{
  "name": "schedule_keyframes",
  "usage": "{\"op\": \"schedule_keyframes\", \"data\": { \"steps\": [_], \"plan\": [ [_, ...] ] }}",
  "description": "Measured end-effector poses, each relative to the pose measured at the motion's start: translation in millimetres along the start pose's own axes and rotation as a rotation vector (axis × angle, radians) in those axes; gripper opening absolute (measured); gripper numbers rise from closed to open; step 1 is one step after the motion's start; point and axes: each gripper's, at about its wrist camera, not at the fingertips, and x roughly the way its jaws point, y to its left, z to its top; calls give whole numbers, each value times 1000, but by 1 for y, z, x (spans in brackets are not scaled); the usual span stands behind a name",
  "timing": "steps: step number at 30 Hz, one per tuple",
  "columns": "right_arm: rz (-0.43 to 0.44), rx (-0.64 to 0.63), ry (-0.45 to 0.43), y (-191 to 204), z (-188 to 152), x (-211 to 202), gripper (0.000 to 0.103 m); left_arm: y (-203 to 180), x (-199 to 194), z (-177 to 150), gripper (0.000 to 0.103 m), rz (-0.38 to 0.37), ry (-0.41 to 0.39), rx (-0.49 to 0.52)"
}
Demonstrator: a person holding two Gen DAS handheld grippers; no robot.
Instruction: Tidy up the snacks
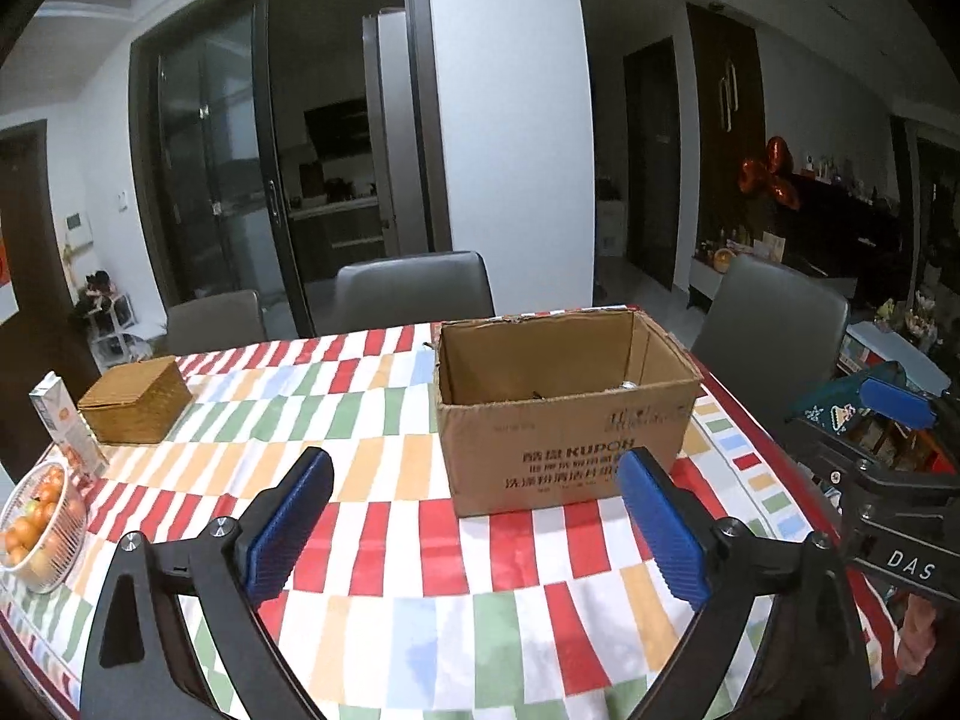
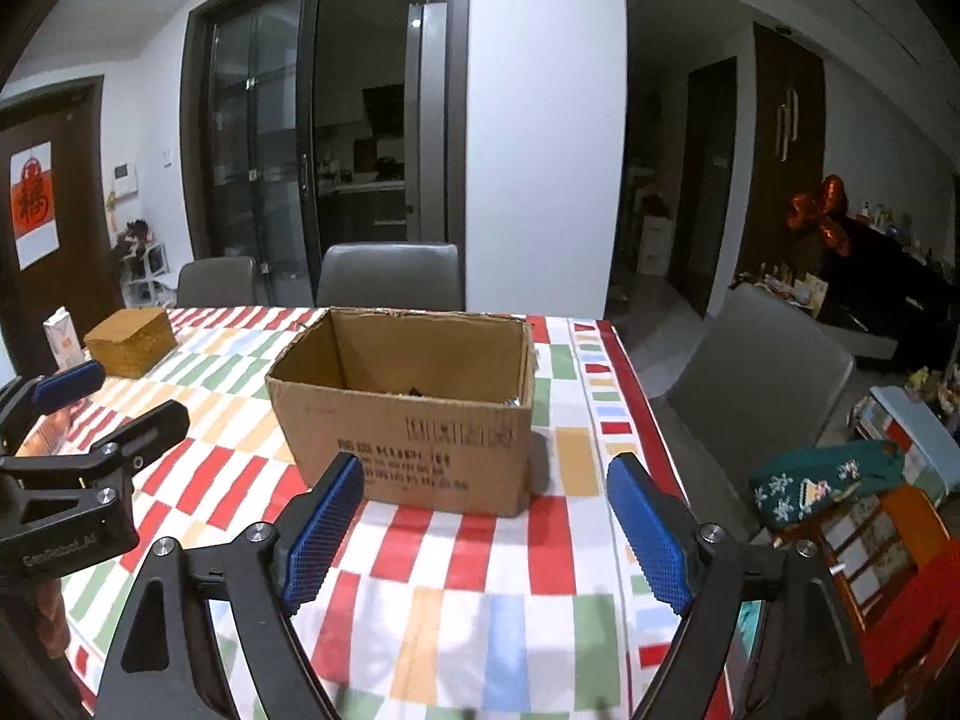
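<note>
Open-topped brown corrugated cardboard box sits on checked tablecloth. Left gripper and right gripper: ribbed blue pads apart, nothing between.

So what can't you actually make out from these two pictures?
- Contents of the cardboard box: in both wrist views its front wall hides the floor; only dark scraps show above the edge.
- Fruit bowl: cut off by the left wrist view's left edge.
- Print on the carton: too small to read.
- Woven box: lid closed, inside hidden.
- Items beside the table, right wrist view: blurred, partly behind the right gripper.
</note>
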Motion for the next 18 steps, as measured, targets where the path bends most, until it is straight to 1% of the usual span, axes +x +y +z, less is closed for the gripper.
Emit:
{"op": "schedule_keyframes", "data": {
  "steps": [5, 8, 11, 14, 18],
  "plan": [
    [-18, 20, -39, 0, -17, -29, 87, 2, -25, -13, 102, -13, -16, -26],
    [-12, 21, -52, 0, -22, -41, 87, 2, -38, -21, 103, -23, -24, -34],
    [-9, 14, -64, 3, -28, -53, 88, 0, -48, -28, 103, -27, -25, -37],
    [-12, 17, -77, 4, -34, -64, 90, -1, -53, -34, 103, -24, -23, -29],
    [-12, 16, -77, 7, -42, -71, 91, 0, -60, -42, 103, -20, -26, -34]
  ]
}}
